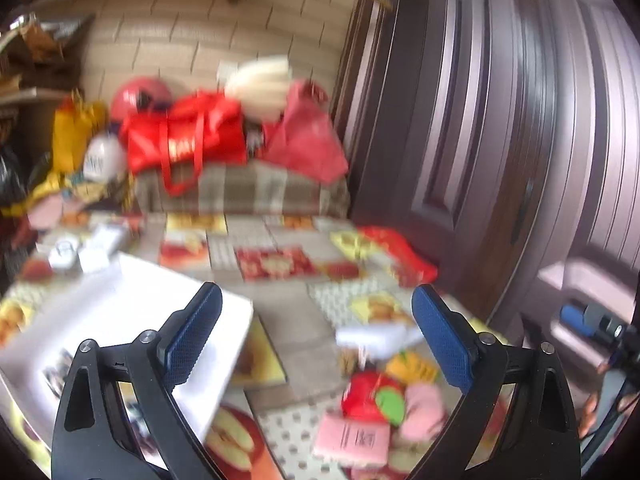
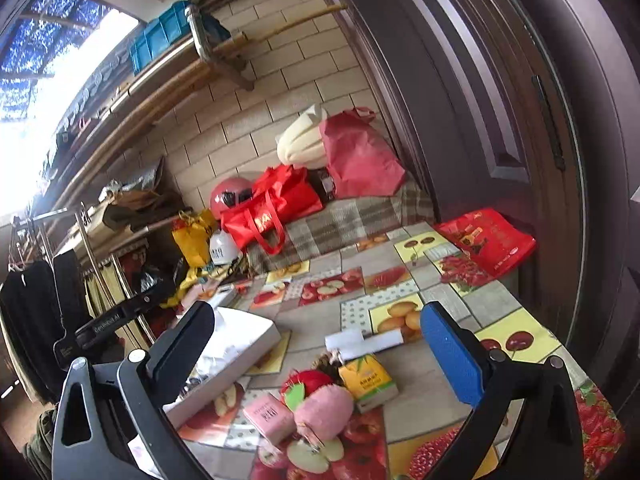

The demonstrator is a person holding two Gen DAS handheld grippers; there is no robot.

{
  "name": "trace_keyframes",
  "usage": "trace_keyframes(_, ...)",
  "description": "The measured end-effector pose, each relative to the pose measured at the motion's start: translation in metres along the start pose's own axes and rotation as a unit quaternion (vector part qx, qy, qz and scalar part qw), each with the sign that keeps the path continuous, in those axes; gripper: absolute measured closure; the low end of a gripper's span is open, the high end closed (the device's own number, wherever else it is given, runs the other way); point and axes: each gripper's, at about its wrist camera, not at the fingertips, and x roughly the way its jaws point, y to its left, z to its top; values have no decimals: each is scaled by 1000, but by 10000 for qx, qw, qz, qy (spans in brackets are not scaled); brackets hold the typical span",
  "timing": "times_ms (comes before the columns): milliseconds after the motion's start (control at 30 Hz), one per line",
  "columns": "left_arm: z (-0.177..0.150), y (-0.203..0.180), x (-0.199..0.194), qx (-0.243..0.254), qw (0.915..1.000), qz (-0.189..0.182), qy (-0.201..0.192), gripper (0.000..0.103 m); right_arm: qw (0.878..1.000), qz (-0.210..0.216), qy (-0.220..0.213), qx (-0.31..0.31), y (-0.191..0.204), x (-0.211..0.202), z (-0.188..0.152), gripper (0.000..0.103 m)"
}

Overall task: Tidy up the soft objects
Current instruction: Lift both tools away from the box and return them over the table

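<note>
Counter [image 2: 452,392] covered with a fruit-print cloth, beside a dark door [image 2: 500,80] at right. White box [image 2: 240,344] lies open at near left. Left tool [image 1: 316,328], fingers spread wide and holding nothing, hovers level over the box's right edge. Right tool [image 2: 316,344], likewise spread and empty, hangs above the soft objects: red apple plush [image 2: 308,380] touching pink plush [image 2: 324,412], pink packet [image 2: 268,416] just left, yellow carton [image 2: 370,380] just right.
</note>
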Motion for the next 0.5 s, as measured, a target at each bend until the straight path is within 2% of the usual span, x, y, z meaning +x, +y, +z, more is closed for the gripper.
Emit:
trace_keyframes(200,-69,-12,32,550,9961,126,678,7,9930,-185,1106,-373,-7,39,-41,0)
trace_keyframes(333,-79,-17,45,634,9916,288,1094,7,9857,-303,1628,-308,-8,69,-61,0)
trace_keyframes(500,-87,-18,57,689,9866,-40,1481,7,9743,-254,2216,-302,-3,95,-79,0)
